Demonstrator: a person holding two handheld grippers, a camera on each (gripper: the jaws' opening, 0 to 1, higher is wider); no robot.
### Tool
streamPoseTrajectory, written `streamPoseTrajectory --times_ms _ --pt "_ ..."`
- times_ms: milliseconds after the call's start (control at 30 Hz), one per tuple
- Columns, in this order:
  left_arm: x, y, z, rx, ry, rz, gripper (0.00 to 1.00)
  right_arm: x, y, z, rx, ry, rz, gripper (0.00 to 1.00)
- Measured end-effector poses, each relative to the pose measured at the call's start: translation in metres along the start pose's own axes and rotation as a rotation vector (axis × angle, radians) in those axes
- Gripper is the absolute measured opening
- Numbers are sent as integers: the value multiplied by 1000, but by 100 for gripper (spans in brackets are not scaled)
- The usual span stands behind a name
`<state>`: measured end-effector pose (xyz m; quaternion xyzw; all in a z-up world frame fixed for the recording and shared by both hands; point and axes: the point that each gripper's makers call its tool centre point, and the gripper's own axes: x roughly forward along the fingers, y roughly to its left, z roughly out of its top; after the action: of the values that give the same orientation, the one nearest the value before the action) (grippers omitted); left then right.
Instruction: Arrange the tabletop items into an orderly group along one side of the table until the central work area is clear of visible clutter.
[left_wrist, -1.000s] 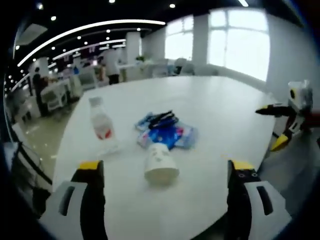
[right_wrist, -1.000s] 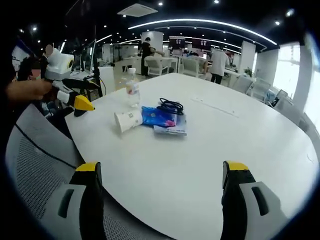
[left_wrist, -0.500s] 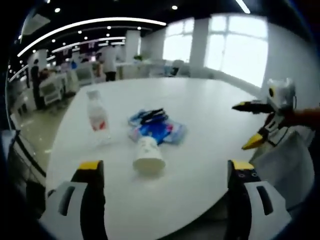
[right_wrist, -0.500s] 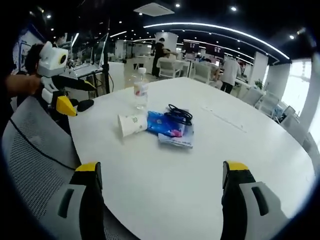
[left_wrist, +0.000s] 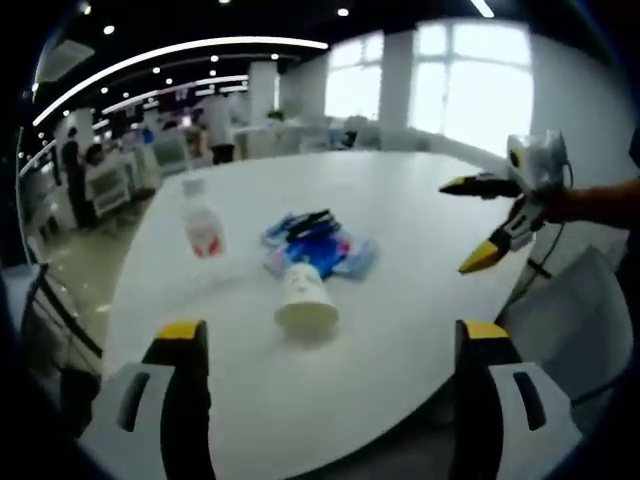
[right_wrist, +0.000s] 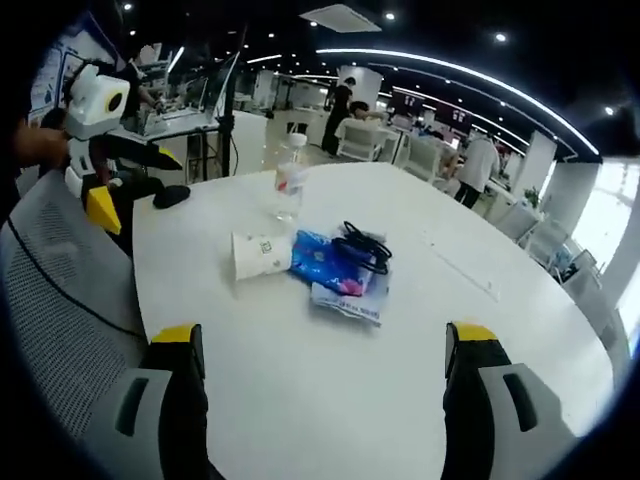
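A large white round table (right_wrist: 470, 330) carries a cluster at its middle: blue plastic packets (right_wrist: 330, 265), a coiled black cable (right_wrist: 362, 246) at their 1 o'clock, a tipped white paper cup (right_wrist: 258, 256) at 9 o'clock, and a clear plastic bottle (right_wrist: 290, 180) at 11 o'clock. The left gripper (left_wrist: 325, 345) and the right gripper (right_wrist: 320, 345) are spread wide, empty.
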<state>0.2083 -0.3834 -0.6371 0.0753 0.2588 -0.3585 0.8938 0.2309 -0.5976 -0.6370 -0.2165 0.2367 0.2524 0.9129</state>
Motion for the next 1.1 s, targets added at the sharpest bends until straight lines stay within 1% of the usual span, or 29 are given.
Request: streamPoseTrajectory --times_ms 67,167,300,567,667,733,800,833,900,1000,1100 --pt "-3 -1 -7 17 16 2 100 3 -2 6 -28 -11 10 99" --pt "-7 -2 -11 24 17 2 100 10 -6 9 -77 -4 11 97" --pt "-8 -2 -9 28 3 5 100 20 -10 13 -103 1 29 96" --pt "-7 -3 -6 24 -28 -6 100 43 -23 22 -193 15 68 96" --pt "-7 -2 -7 20 -27 -2 100 51 -28 21 -233 29 80 95" --pt "-7 -1 -6 26 -32 6 100 55 -32 21 -243 34 85 95" --pt "-7 0 -6 30 -37 9 100 59 -37 21 -269 33 78 95" --pt "-7 0 -6 32 -35 10 100 61 -41 21 -298 35 69 95" --pt "-6 -1 -7 40 -27 11 100 65 -43 21 -330 39 74 93" --pt "-6 -1 -7 44 -27 10 100 71 -44 20 -354 47 81 92" --pt "-7 -2 -3 21 -49 -1 100 76 -45 20 -379 55 83 91"
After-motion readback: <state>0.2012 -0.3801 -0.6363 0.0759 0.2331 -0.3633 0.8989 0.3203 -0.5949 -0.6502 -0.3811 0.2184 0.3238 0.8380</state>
